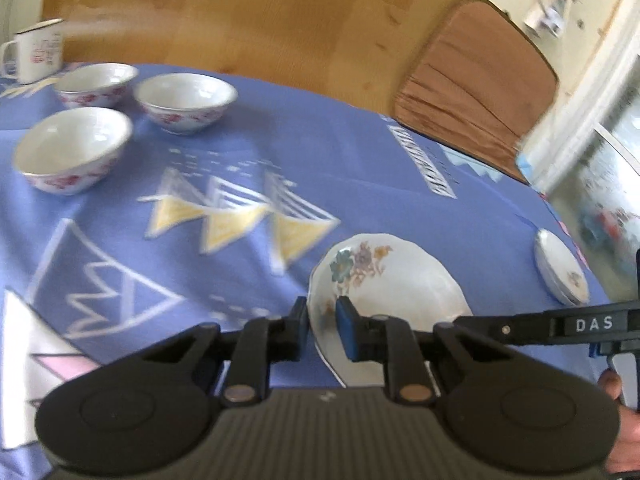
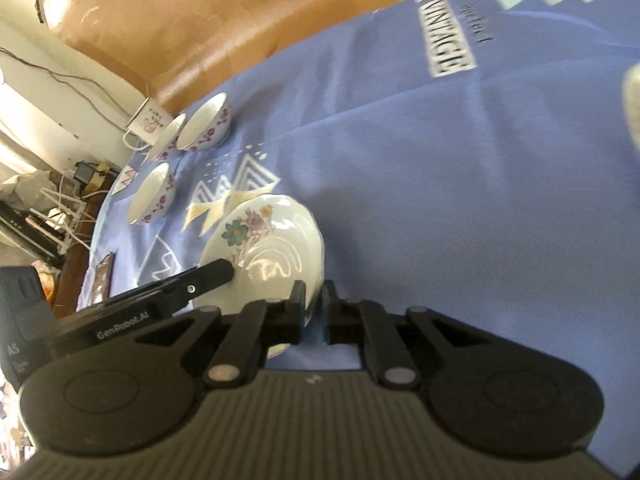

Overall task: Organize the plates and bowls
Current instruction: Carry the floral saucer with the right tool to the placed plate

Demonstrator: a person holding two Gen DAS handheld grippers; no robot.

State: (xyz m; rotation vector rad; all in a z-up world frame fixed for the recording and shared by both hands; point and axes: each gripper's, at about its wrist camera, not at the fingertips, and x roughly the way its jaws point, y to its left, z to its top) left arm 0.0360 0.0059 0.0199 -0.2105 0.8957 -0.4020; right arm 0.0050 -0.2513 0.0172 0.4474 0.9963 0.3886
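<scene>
Both clamped on opposite rim edges of the floral plate (image 1: 384, 280), left gripper (image 1: 322, 320) and right gripper (image 2: 314, 304): lift level toward the small plate (image 1: 560, 268), well clear of the bowls (image 1: 184, 100).

Your left gripper (image 1: 322, 322) clamped on near rim of plate (image 1: 384, 280), your right gripper (image 2: 314, 308) on its opposite rim, three bowls (image 1: 74, 150) clustered far left on table (image 1: 240, 184), mug (image 1: 38, 50) behind them, second plate (image 1: 560, 268) at right edge.

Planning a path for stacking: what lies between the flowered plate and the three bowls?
Only bare tablecloth between the plate and bowls, in both views.
</scene>
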